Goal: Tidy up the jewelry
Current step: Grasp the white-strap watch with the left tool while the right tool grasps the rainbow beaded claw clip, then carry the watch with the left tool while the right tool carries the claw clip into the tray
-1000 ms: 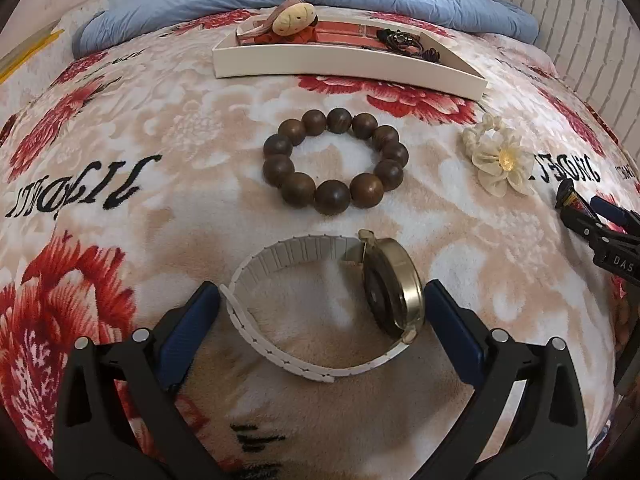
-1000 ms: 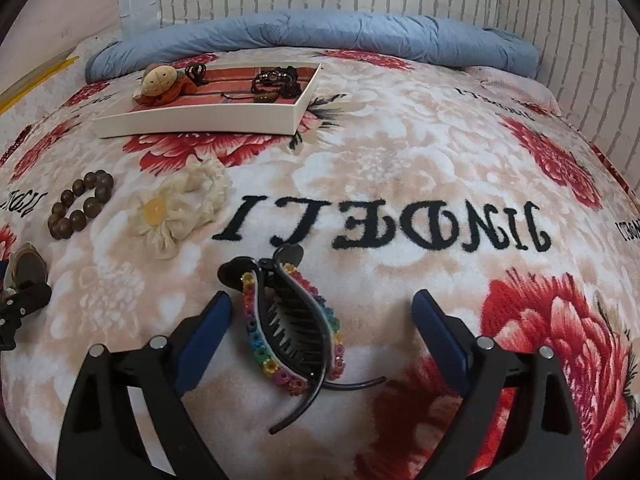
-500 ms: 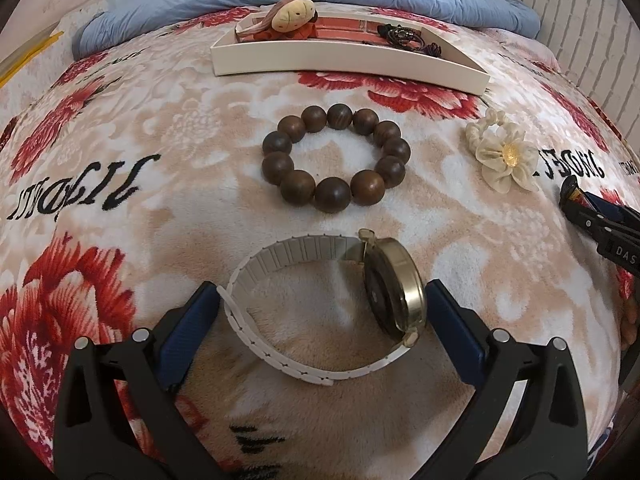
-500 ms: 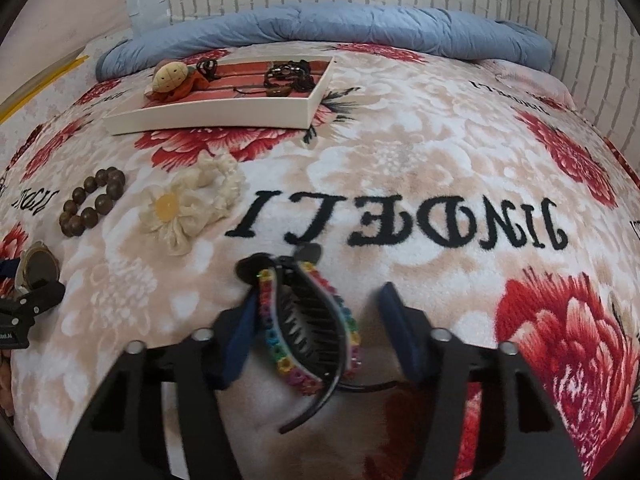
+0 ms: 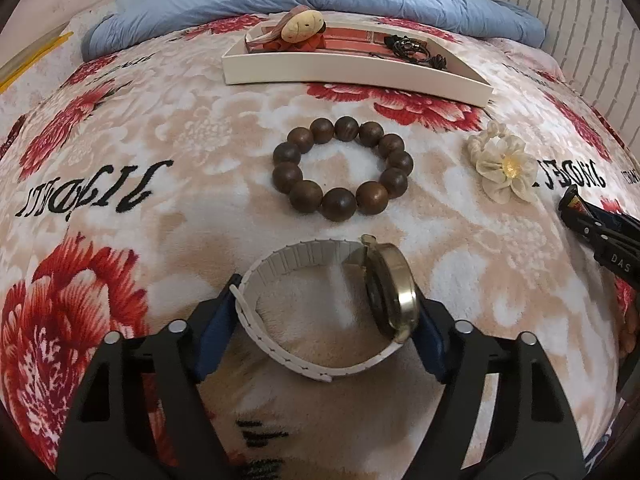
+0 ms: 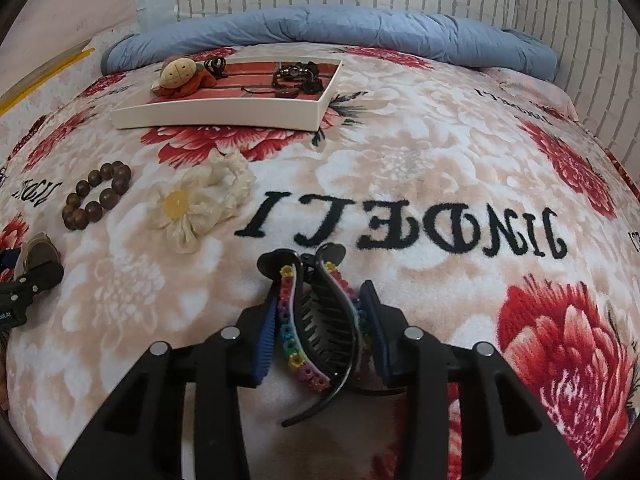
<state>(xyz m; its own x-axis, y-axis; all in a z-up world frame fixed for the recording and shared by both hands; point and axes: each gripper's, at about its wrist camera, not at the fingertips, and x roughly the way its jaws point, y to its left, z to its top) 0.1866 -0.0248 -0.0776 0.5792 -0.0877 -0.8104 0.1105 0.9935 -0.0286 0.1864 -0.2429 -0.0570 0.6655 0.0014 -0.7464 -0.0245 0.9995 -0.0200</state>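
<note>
A gold-cased watch (image 5: 394,292) on a white strap lies on the flowered blanket between the blue pads of my left gripper (image 5: 326,312). Its jaws are closing, one pad on the strap's side and the other on the case. In the right wrist view my right gripper (image 6: 320,304) is closing on a black hair clip (image 6: 320,332) edged with rainbow beads, pads against both its sides. A brown wooden bead bracelet (image 5: 340,204) and a cream flower scrunchie (image 5: 502,164) lie loose ahead. The white tray (image 5: 352,72) beyond holds a doll-faced ornament (image 5: 302,26) and dark bracelets (image 5: 412,46).
A rolled blue duvet (image 5: 320,0) lines the far edge of the bed under a white brick wall. The right gripper's tip (image 5: 600,236) shows at the right edge of the left wrist view. Soft blanket with black lettering (image 6: 408,224) stretches to the right of the clip.
Both grippers have narrowed where they stood. The right pads came in from wide apart to touch the hair clip; the left pads closed onto the watch. The objects stayed in place.
</note>
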